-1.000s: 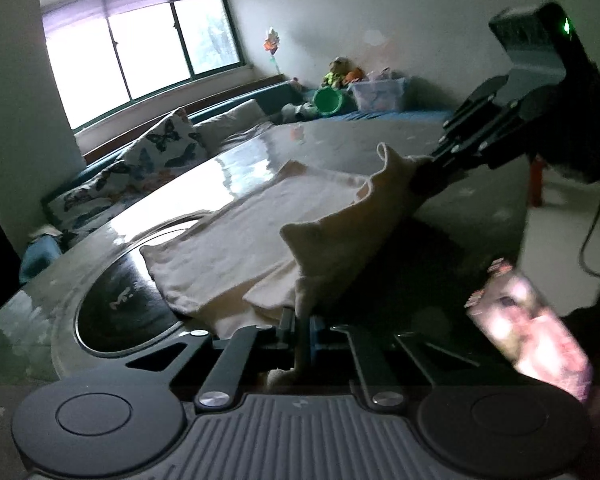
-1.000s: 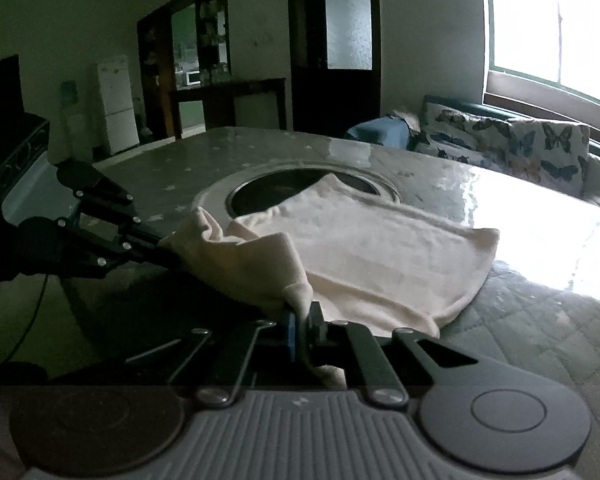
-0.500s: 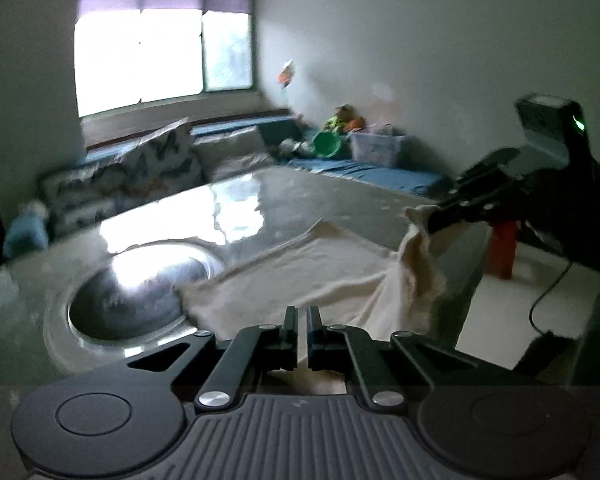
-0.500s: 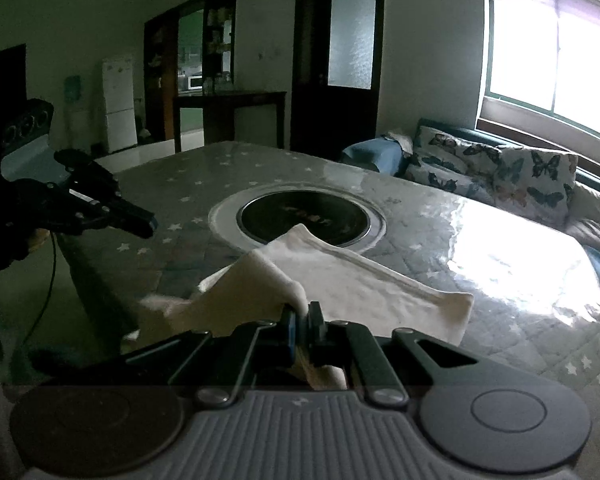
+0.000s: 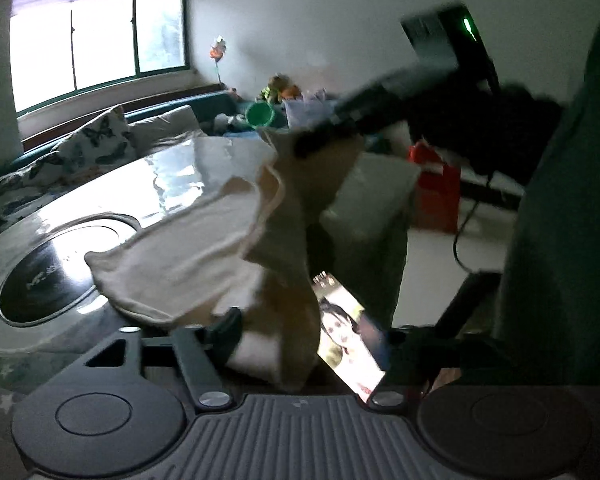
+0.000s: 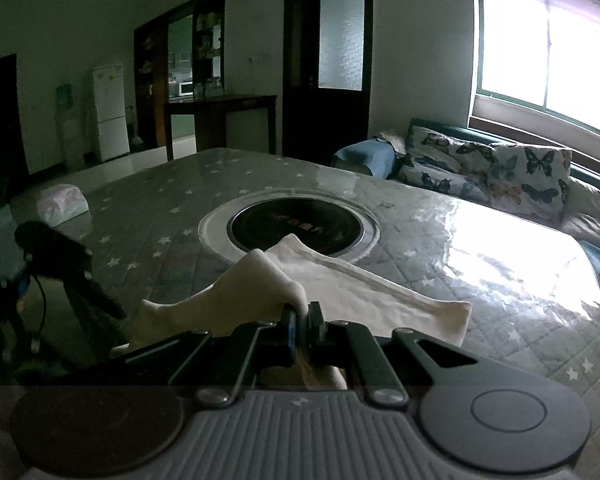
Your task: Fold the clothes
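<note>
— How were the two grippers standing?

— The right gripper [image 6: 300, 322] pointed down toward the desk [image 6: 500, 264], jaws pinched on a corner of the one cream garment [image 6: 352, 292]. The left gripper [image 5: 300, 344] tilted downward too; its jaws had just been opening, and the garment [image 5: 204, 236] hung loose between them, ungripped.

— Where did the garment lie?

— Half on the desk by the round black inset [image 6: 296, 226], half lifted off the near edge.

— Anything unclear?

— The left gripper's right finger sat behind a lit phone screen [image 5: 350, 340]. The picture there was blurred.
</note>
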`<action>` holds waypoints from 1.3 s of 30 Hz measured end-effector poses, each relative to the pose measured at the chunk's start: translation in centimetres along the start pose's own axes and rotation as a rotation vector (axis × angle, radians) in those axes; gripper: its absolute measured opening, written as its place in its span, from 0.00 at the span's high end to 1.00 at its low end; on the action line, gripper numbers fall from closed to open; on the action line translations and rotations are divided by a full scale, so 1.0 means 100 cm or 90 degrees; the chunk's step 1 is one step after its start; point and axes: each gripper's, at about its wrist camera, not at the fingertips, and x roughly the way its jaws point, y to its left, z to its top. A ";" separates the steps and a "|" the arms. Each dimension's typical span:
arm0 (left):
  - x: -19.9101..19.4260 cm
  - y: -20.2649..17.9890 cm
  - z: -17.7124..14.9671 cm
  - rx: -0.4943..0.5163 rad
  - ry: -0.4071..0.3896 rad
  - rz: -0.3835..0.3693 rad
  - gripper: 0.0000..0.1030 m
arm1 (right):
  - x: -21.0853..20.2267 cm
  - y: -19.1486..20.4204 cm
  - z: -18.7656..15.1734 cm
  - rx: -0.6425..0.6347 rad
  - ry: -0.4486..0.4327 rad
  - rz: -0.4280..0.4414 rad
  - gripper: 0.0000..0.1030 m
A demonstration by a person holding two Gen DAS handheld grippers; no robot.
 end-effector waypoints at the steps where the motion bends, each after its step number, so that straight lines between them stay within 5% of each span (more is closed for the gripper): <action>1: 0.004 -0.003 -0.001 0.005 0.004 0.008 0.31 | 0.000 0.000 0.000 -0.001 -0.002 0.000 0.95; 4: 0.017 -0.003 -0.004 -0.007 0.010 0.042 0.33 | 0.001 -0.001 0.001 0.000 -0.006 0.001 0.95; 6: 0.021 -0.004 -0.008 -0.006 0.021 0.058 0.46 | 0.000 -0.001 0.000 0.000 -0.008 -0.001 0.95; 8: 0.026 -0.003 -0.010 -0.005 0.036 0.067 0.73 | -0.001 -0.001 -0.002 -0.001 -0.007 -0.001 0.95; 11: 0.022 -0.002 -0.008 -0.013 0.035 0.075 0.87 | -0.003 -0.002 -0.006 0.002 -0.005 0.004 0.95; 26: -0.018 0.022 0.040 -0.005 -0.044 0.125 0.89 | -0.028 -0.007 -0.005 0.008 -0.013 0.008 0.95; 32: 0.024 0.064 0.065 0.029 -0.058 0.183 0.89 | 0.021 -0.053 0.025 0.018 -0.022 -0.006 0.95; 39: 0.108 0.135 0.058 -0.060 0.014 0.211 0.89 | 0.117 -0.107 0.021 0.092 0.029 -0.034 0.90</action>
